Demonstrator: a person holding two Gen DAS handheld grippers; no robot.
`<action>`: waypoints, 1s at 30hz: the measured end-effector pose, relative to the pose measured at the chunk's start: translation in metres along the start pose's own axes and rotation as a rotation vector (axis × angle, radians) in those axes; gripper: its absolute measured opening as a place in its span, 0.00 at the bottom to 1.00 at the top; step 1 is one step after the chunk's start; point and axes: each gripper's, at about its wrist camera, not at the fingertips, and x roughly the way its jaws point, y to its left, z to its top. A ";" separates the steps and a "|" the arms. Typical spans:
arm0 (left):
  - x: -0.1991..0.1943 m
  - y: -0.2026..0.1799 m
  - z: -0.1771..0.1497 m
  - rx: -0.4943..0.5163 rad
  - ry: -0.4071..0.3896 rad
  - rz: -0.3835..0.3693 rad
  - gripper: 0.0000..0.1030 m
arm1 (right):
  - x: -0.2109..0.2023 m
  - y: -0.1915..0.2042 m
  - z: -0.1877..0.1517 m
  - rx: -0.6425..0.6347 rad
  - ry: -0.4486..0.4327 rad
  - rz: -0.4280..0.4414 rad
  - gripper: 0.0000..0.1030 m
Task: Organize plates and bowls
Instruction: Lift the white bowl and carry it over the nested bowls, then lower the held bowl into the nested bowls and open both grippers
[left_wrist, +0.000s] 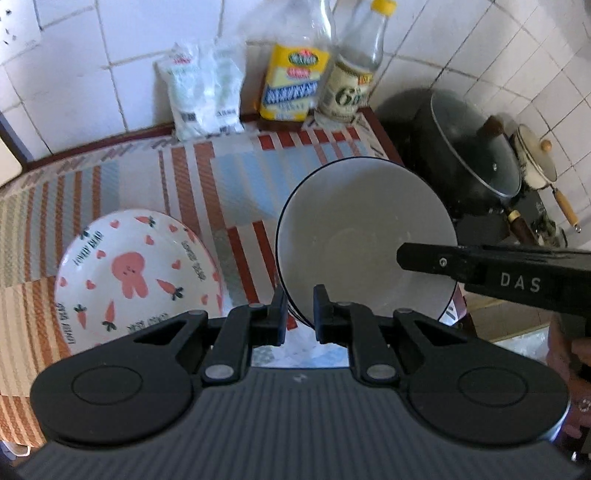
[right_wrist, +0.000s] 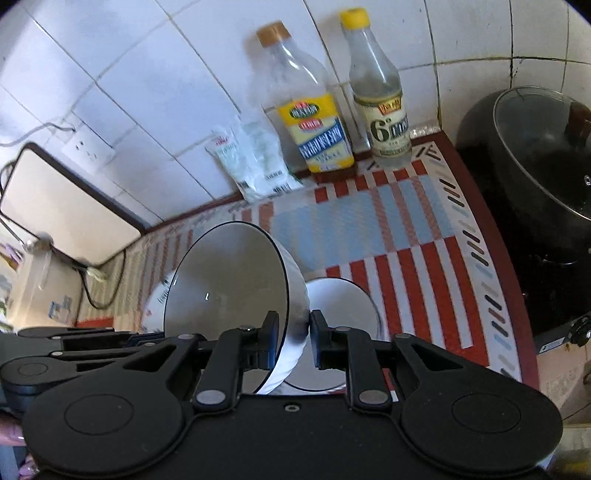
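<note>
A white bowl (left_wrist: 354, 229) with a dark rim hangs tilted over the striped mat (left_wrist: 229, 177). My left gripper (left_wrist: 300, 317) is shut on its near rim. From the right, a finger (left_wrist: 480, 269) of the right gripper reaches inside the same bowl. In the right wrist view my right gripper (right_wrist: 293, 336) is shut on this bowl's (right_wrist: 229, 291) wall, one pad inside and one outside. The left gripper's fingers (right_wrist: 110, 338) meet the bowl's far edge. A second white bowl (right_wrist: 343, 314) rests on the mat behind it. A rabbit-and-carrot plate (left_wrist: 136, 277) lies to the left.
Two bottles (left_wrist: 295, 74) (left_wrist: 354, 81) and plastic bags (left_wrist: 203, 92) stand against the tiled wall at the back. A black pot with a glass lid (left_wrist: 469, 155) and a cream pot (left_wrist: 535, 158) sit off the mat's right edge. A white panel (right_wrist: 62, 206) leans at the left.
</note>
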 end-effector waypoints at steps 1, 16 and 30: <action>0.005 -0.001 0.000 -0.001 0.014 0.001 0.12 | 0.003 -0.004 0.001 0.001 0.010 -0.002 0.21; 0.074 -0.014 0.004 0.077 0.127 0.067 0.12 | 0.053 -0.034 -0.015 0.041 0.104 -0.116 0.21; 0.084 -0.007 0.012 0.085 0.132 0.049 0.12 | 0.070 -0.018 -0.027 -0.127 0.069 -0.239 0.25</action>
